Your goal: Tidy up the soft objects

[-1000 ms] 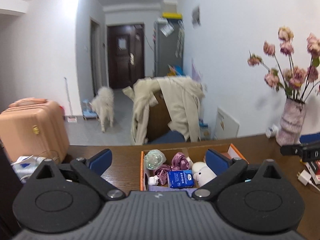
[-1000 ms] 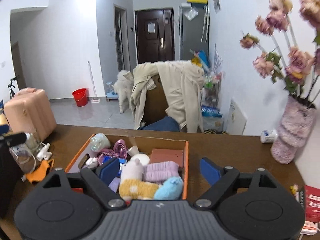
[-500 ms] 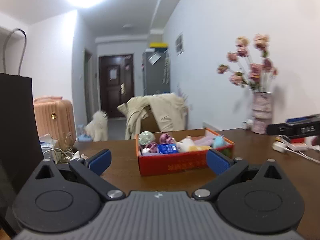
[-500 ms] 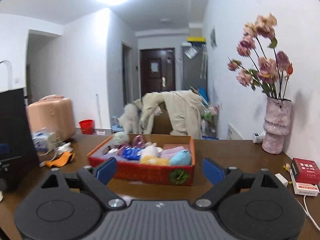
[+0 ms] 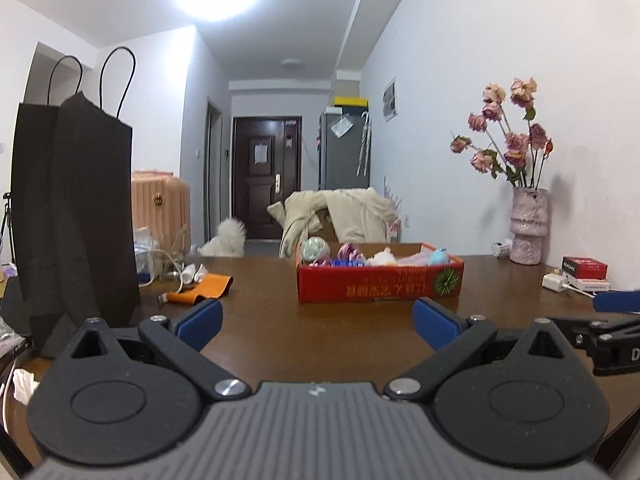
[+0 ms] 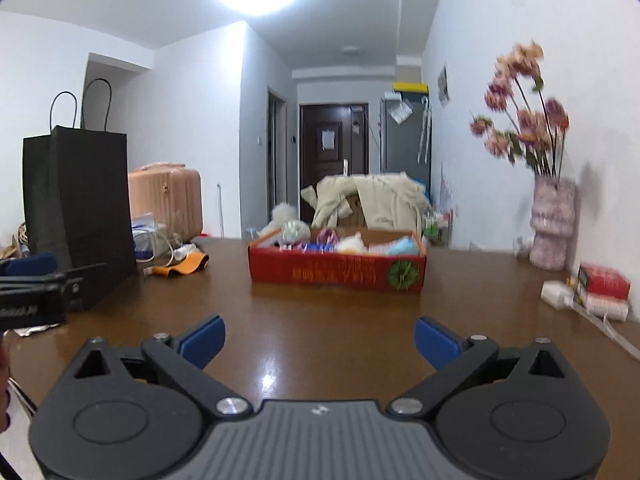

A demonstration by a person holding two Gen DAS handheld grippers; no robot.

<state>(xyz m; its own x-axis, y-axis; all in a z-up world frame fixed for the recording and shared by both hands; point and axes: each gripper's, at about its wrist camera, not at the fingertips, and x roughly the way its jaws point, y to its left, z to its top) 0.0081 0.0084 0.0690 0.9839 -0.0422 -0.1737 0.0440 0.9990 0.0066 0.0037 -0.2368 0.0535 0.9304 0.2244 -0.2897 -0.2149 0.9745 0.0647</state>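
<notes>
**Both grippers low over the table, box of soft stuff straight ahead**

Going left to right: a tall black paper bag [image 5: 72,216] stands at the table's left edge, with an orange pouch [image 5: 202,286] and some white cables lying just beside it. Our left gripper [image 5: 318,318] hangs over the brown table [image 5: 320,320] with its blue pads spread wide and nothing between them. The red cardboard box [image 5: 380,282] sits mid-table, well beyond the fingertips, packed with soft toys: a pale green ball [image 5: 315,249], a white plush [image 5: 384,258] and a light blue plush [image 5: 439,257]. Our right gripper [image 6: 318,340] is opening, nearly as wide as it goes, also empty. Far right, a pink vase of dried roses [image 5: 529,222] stands by the wall, near a red-and-white carton [image 5: 584,268].
</notes>
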